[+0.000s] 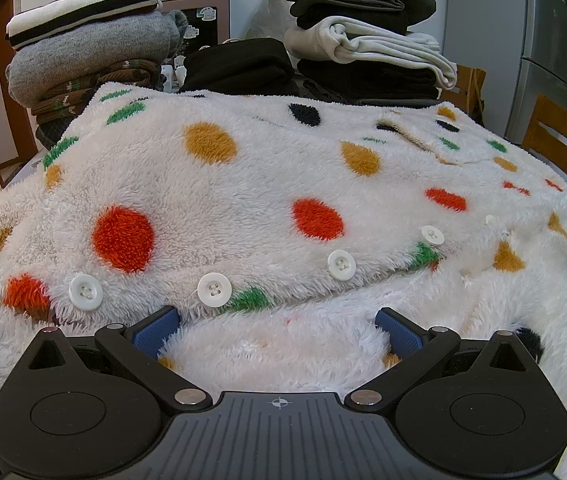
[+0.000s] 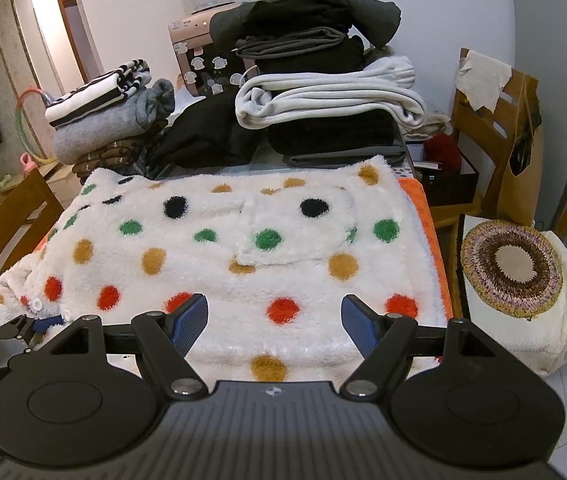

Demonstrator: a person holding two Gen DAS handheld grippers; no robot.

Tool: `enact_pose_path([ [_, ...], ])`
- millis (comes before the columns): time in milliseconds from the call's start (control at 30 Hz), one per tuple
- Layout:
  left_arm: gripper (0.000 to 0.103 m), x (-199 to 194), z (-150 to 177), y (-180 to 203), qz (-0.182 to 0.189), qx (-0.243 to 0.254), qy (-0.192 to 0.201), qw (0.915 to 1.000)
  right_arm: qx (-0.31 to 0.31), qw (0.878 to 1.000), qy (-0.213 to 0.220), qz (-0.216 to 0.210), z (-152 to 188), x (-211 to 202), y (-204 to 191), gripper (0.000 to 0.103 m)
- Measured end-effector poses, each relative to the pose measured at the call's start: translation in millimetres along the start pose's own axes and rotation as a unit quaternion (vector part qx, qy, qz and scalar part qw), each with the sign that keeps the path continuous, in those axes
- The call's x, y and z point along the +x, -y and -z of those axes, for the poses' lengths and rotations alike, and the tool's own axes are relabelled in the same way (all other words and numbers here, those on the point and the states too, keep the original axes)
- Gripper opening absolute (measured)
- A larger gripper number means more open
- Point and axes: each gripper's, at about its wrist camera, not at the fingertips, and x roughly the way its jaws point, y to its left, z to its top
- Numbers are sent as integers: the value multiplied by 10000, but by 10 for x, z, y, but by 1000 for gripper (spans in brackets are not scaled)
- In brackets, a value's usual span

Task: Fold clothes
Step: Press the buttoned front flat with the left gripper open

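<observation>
A white fleece cardigan (image 2: pixel 243 248) with coloured dots lies spread over the table, hiding the tabletop in front of stacks of folded clothes (image 2: pixel 323 92). The right gripper (image 2: pixel 274 320) hovers over its near hem, jaws wide apart and empty. The left gripper (image 1: pixel 277 330) is spread wide too, fleece bulging between its blue pads (image 1: pixel 155 332) below the buttons (image 1: pixel 214 289); whether they pinch it is unclear.

A white polka-dot fleece garment (image 2: pixel 243 248) lies spread across the counter (image 2: pixel 437 240) below the right hand-held gripper (image 2: pixel 274 322) (its blue-padded jaws wide apart), with stacks of folded clothes (image 2: pixel 323 92) behind and a wooden chair (image 2: pixel 495 128) alongside.
</observation>
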Motion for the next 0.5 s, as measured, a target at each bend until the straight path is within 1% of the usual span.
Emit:
enact_pose_path([
  [167,103,1,-3,2,2,-1,0,10000,32,10000,83,46,10,-65,32,80],
  [333,103,2,-4,4,4,-2,0,10000,69,9997,224,89,36,-184,60,83],
  [500,103,2,-4,8,6,-4,1,10000,84,9997,154,196,89,-235,78,84],
])
